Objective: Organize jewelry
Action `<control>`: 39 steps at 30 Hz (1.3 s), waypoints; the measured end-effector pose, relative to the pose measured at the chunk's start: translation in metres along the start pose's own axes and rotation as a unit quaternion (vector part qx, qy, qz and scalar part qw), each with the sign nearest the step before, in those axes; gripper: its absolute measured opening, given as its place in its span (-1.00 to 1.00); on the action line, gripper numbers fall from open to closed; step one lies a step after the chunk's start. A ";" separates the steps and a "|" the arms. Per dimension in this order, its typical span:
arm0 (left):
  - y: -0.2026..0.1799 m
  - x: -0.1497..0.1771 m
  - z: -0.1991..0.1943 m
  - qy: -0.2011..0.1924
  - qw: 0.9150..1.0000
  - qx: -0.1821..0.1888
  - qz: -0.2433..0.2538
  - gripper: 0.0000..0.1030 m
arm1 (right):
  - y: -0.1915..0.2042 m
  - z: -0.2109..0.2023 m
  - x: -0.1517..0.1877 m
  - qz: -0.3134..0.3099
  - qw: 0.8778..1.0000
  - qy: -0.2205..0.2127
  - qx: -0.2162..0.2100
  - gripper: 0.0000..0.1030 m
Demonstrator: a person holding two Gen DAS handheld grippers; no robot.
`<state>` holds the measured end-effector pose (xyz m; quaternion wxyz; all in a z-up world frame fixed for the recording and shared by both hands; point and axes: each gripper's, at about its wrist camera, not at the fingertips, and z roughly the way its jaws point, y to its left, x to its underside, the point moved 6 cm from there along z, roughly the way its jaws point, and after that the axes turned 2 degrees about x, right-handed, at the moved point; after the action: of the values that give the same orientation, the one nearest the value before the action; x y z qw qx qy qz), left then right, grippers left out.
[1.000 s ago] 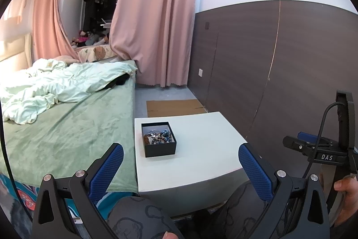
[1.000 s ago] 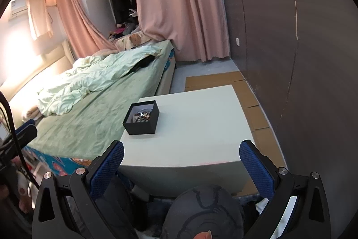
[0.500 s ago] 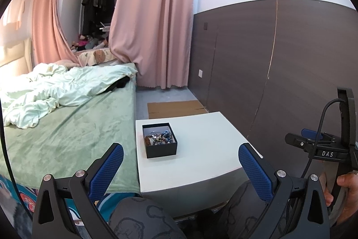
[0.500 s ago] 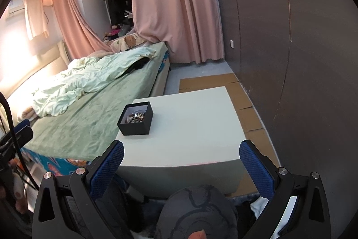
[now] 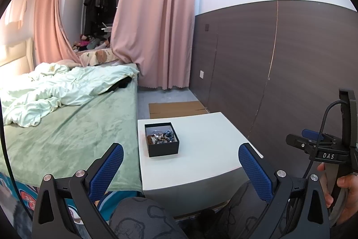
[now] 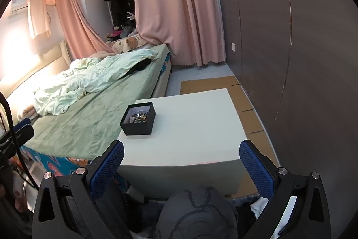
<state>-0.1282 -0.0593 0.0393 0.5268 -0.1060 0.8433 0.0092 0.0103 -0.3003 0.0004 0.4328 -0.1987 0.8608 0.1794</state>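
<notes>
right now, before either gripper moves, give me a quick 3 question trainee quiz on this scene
1. True or false: the black box has its lid on.
2. Which side of the white table does the box sit nearer? A) the bed side B) the dark wall panel side
3. What do the left gripper and the right gripper hold between their fingers?

Key
1. False: it is open, with mixed jewelry showing inside.
2. A
3. Nothing; both are open, short of the table.
</notes>
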 end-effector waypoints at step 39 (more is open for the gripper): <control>0.012 0.004 -0.003 0.008 1.000 -0.009 -0.007 0.99 | 0.007 0.013 0.013 -0.001 1.000 0.021 -0.006 1.00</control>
<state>-0.1347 -0.0484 0.0358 0.5190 -0.1161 0.8467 0.0120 0.0086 -0.2899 -0.0162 0.4138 -0.2057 0.8685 0.1795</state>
